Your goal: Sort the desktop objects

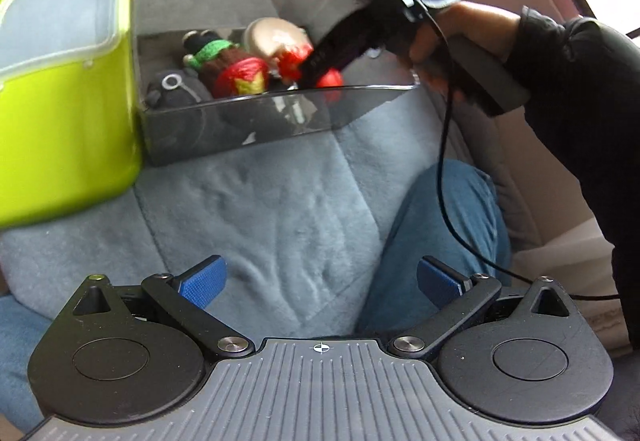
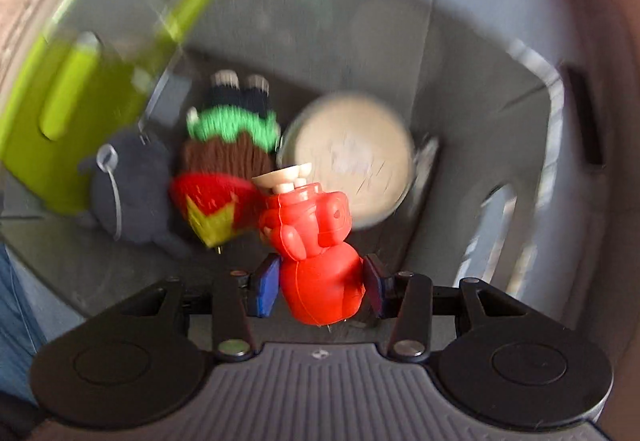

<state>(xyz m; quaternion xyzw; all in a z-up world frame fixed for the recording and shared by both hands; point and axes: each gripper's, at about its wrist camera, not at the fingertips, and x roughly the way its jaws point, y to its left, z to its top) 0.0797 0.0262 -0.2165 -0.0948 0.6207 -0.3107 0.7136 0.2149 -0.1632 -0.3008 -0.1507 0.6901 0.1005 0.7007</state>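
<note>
A smoky clear bin (image 1: 240,121) stands on a blue-grey cushion (image 1: 280,209). In it lie a knitted doll (image 1: 228,69) in green, brown and red, a grey plush (image 1: 172,89) and a round beige disc (image 1: 268,35). My right gripper (image 1: 316,69) reaches down into the bin from the right. In the right wrist view it (image 2: 320,287) is shut on a red plastic toy (image 2: 316,241), held just above the doll (image 2: 228,157), the plush (image 2: 128,193) and the disc (image 2: 352,157). My left gripper (image 1: 320,277) hangs open over the cushion, well in front of the bin, with nothing between its fingers.
A lime-green lidded container (image 1: 68,121) stands against the bin's left side and shows through the bin wall (image 2: 72,145). A person's hand (image 1: 452,41) holds the right gripper; a dark sleeve and a knee in jeans (image 1: 440,233) fill the right side.
</note>
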